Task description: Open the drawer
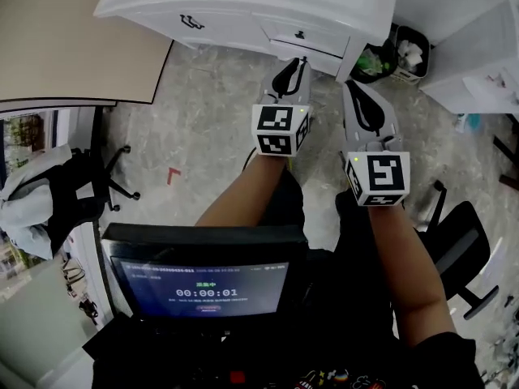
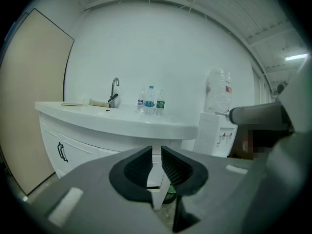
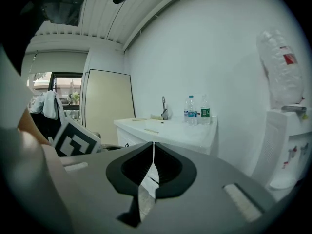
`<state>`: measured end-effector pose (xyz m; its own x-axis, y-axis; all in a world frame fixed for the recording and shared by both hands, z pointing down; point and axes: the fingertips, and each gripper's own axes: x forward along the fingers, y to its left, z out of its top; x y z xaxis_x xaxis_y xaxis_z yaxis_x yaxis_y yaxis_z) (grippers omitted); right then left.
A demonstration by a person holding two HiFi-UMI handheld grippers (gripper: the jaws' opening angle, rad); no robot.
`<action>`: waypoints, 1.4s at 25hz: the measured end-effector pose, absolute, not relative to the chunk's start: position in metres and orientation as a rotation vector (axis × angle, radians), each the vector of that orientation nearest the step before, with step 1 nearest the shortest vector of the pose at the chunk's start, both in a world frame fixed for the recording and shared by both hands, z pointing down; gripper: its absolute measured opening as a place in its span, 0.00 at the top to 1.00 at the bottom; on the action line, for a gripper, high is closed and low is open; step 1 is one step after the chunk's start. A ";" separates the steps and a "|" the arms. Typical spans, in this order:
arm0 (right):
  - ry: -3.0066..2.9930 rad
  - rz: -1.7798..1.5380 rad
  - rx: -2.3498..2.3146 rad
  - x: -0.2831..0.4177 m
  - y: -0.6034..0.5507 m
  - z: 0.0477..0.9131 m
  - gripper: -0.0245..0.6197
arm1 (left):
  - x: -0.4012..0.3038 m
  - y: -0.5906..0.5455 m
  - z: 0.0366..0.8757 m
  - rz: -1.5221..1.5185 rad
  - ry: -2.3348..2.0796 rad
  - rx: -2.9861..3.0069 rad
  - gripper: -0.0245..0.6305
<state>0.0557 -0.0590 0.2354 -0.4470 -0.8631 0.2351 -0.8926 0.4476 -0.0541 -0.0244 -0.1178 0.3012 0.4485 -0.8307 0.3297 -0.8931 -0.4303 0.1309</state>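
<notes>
Head view: drawer [image 1: 315, 39] is sitting shut in the white cabinet [image 1: 235, 2], upper centre of frame, its small dark handle showing. Left gripper [image 1: 301, 61] is hovering just below it in frame, pointing at its front, short of contact. Right gripper [image 1: 349, 86] is hanging to the lower right, near the cabinet's corner. Left gripper view: jaws standing a narrow slit apart, nothing between. Right gripper view: jaws pressing together, empty.

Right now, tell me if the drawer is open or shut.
Shut: the drawer front sits flush with the cabinet.
</notes>
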 end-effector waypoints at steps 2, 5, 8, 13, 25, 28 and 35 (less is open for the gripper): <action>-2.519 0.230 1.559 0.062 -0.060 0.242 0.91 | -0.023 -0.135 0.330 0.320 -1.472 2.431 0.86; -2.527 0.200 1.563 0.074 -0.063 0.256 0.91 | -0.026 -0.164 0.378 0.327 -1.494 2.415 0.78; -2.508 0.184 1.586 0.088 -0.068 0.277 0.92 | -0.032 -0.192 0.423 0.317 -1.521 2.381 0.72; -2.473 0.172 1.621 0.102 -0.078 0.319 0.92 | -0.041 -0.234 0.476 0.284 -1.558 2.381 0.67; -2.457 0.133 1.669 0.101 -0.107 0.391 0.92 | -0.044 -0.281 0.555 0.257 -1.574 2.408 0.66; -2.454 0.123 1.661 0.093 -0.123 0.414 0.92 | -0.041 -0.285 0.559 0.231 -1.576 2.418 0.66; -2.412 0.164 1.648 0.070 -0.165 0.474 0.92 | -0.042 -0.289 0.566 0.204 -1.595 2.413 0.66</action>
<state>0.0699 -0.1649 0.4741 -0.3500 -0.9057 0.2391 -0.9298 0.3669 0.0290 -0.0423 -0.2890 0.5664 0.3941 -0.8852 0.2474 -0.9189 -0.3746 0.1235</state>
